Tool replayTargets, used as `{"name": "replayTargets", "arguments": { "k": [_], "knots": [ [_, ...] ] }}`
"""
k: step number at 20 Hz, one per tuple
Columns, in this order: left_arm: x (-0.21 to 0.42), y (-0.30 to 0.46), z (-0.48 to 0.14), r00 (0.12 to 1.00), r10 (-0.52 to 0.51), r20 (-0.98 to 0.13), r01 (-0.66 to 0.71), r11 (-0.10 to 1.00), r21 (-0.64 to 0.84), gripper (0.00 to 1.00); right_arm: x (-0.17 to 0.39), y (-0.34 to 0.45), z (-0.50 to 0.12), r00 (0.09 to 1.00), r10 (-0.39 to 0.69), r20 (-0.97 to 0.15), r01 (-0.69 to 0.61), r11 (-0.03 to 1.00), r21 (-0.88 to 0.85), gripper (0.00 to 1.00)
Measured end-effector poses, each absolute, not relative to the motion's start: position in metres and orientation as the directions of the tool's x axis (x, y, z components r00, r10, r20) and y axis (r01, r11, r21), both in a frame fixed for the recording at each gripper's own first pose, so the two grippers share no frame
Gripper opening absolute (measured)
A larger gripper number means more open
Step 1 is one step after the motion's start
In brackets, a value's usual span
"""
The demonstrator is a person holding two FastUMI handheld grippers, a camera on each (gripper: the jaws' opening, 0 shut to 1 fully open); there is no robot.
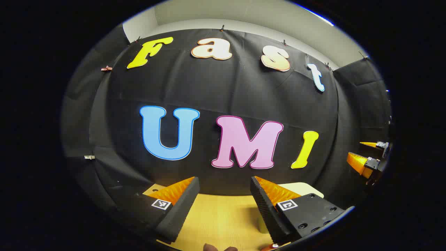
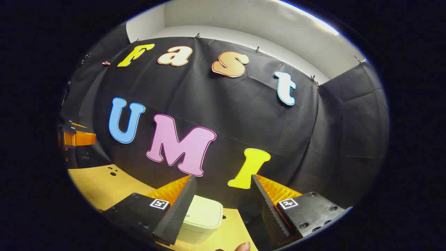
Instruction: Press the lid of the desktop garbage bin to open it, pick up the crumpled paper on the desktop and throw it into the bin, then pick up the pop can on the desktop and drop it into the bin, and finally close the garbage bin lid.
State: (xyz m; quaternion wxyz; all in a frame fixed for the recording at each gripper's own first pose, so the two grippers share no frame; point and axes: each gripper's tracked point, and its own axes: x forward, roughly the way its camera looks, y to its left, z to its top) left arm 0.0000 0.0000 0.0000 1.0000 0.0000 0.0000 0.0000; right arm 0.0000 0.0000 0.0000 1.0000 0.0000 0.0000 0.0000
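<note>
In the right gripper view the cream desktop bin [image 2: 204, 216] stands on the wooden table, low between my fingers, with its lid lying flat and shut. My right gripper [image 2: 223, 177] hangs above and short of it, open and holding nothing. A pale corner of the bin [image 1: 304, 188] peeks out behind the right-hand finger in the left gripper view. My left gripper [image 1: 224, 179] is open too, with nothing between its fingers, raised over the table [image 1: 216, 216]. A small red-orange bit [image 1: 275, 246] shows at the bottom edge, too little to identify.
The black cloth wall rises just behind the table. The other gripper [image 1: 366, 162] shows far right in the left gripper view and far left [image 2: 76, 137] in the right gripper view. The tabletop [image 2: 97, 184] has small holes near its back left.
</note>
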Motion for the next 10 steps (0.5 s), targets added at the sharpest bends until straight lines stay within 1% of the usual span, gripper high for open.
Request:
{"name": "replayTargets", "arguments": {
  "k": [10],
  "knots": [
    [0.001, 0.003, -0.008, 1.000, 0.014, -0.022, -0.014, 1.000, -0.001, 0.95, 0.007, 0.003, -0.011, 0.999, 0.006, -0.034, -0.004, 0.999, 0.046, 0.97]
  ]
}}
